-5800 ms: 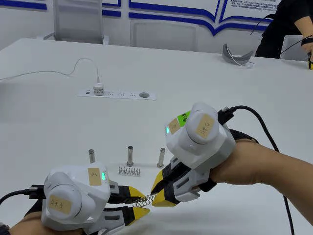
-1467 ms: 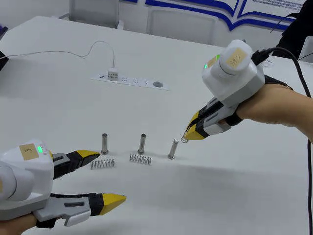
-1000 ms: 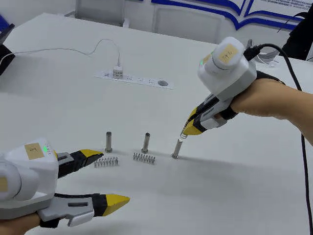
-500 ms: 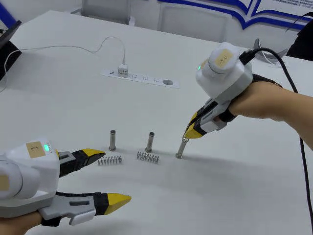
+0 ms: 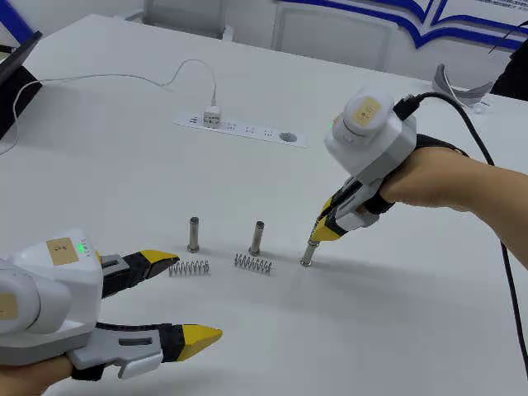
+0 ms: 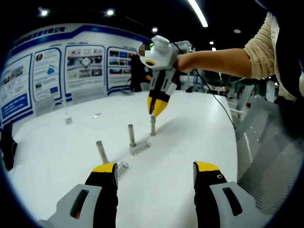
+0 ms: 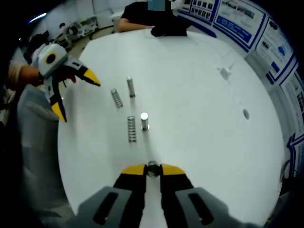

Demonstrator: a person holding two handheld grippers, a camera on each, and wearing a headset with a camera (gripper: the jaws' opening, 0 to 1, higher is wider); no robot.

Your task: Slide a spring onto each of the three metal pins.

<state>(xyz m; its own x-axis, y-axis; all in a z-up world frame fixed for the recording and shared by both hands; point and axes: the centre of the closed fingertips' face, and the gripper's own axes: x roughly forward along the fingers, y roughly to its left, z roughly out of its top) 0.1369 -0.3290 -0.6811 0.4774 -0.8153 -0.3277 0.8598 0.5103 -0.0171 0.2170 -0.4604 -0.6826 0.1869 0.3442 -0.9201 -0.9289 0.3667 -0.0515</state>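
Observation:
Three upright metal pins (image 5: 194, 233) (image 5: 256, 238) (image 5: 308, 253) stand in a row on the white table. My right gripper (image 5: 322, 233) is shut on a small spring (image 7: 152, 168) right over the top of the rightmost pin. From the left gripper view, the right gripper (image 6: 156, 108) points down at that pin (image 6: 153, 126). One loose spring (image 5: 189, 267) lies in front of the left pin, another (image 5: 252, 263) in front of the middle pin. My left gripper (image 5: 183, 297) hovers open at the near left, nothing between its fingers.
A white power strip (image 5: 239, 129) with a plugged-in charger and cable lies farther back on the table (image 5: 396, 330). A dark laptop edge (image 5: 12, 74) shows at the far left. A person in dark clothes (image 7: 152, 23) sits beyond the table.
The right gripper has carried the spring from the near side and lowered it onto the rightmost pin's top. The left gripper let go, opened and pulled back left; a second spring now lies by the left pin.

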